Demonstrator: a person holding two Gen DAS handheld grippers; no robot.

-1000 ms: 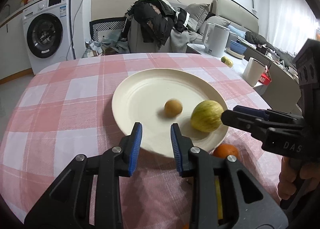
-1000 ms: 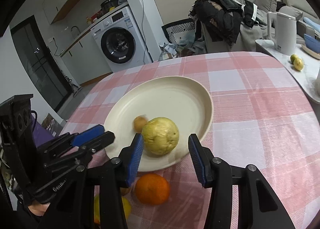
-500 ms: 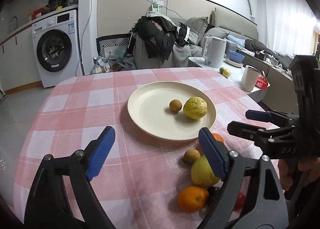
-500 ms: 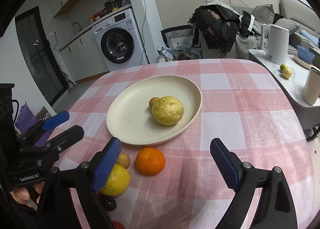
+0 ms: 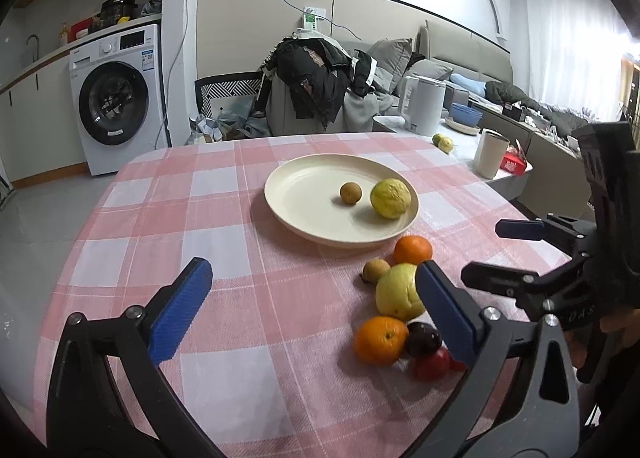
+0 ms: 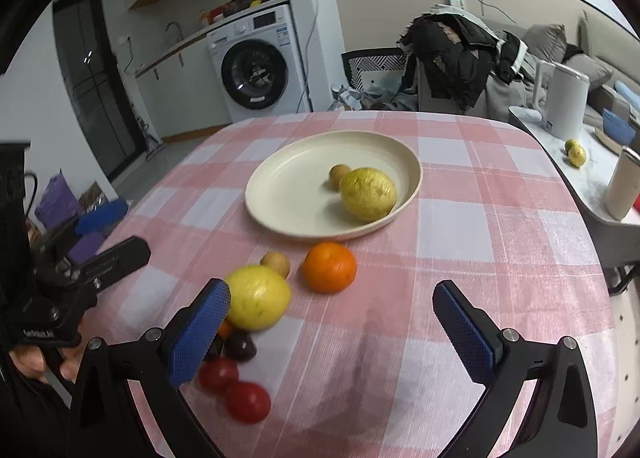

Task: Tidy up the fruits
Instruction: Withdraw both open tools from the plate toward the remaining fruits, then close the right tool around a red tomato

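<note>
A cream plate [image 5: 304, 194] [image 6: 288, 194] on the pink checked table holds a yellow-green fruit [image 5: 390, 198] [image 6: 368, 194] and a small brown fruit [image 5: 351, 192] [image 6: 339, 175]. In front of the plate lie an orange [image 5: 413, 250] [image 6: 329, 267], a small brown fruit [image 5: 375, 269] [image 6: 276, 263], a yellow fruit [image 5: 398, 297] [image 6: 258, 297], a second orange [image 5: 380, 339], a dark plum [image 5: 423, 339] [image 6: 239, 347] and red fruits [image 5: 432, 364] [image 6: 246, 402]. My left gripper [image 5: 312, 310] is open and empty above the near table. My right gripper [image 6: 332, 334] is open and empty, behind the loose fruits.
A side counter at the right carries a white kettle [image 5: 425, 108], a white cup [image 5: 490, 152] and two small citrus fruits [image 5: 443, 141]. A chair draped with dark clothes [image 5: 320, 78] stands behind the table. A washing machine [image 5: 116, 98] is at the back left.
Both grippers pulled back from the plate and opened wide. The right gripper let go of the yellow-green fruit, which now lies on the plate. The loose fruits came into view.
</note>
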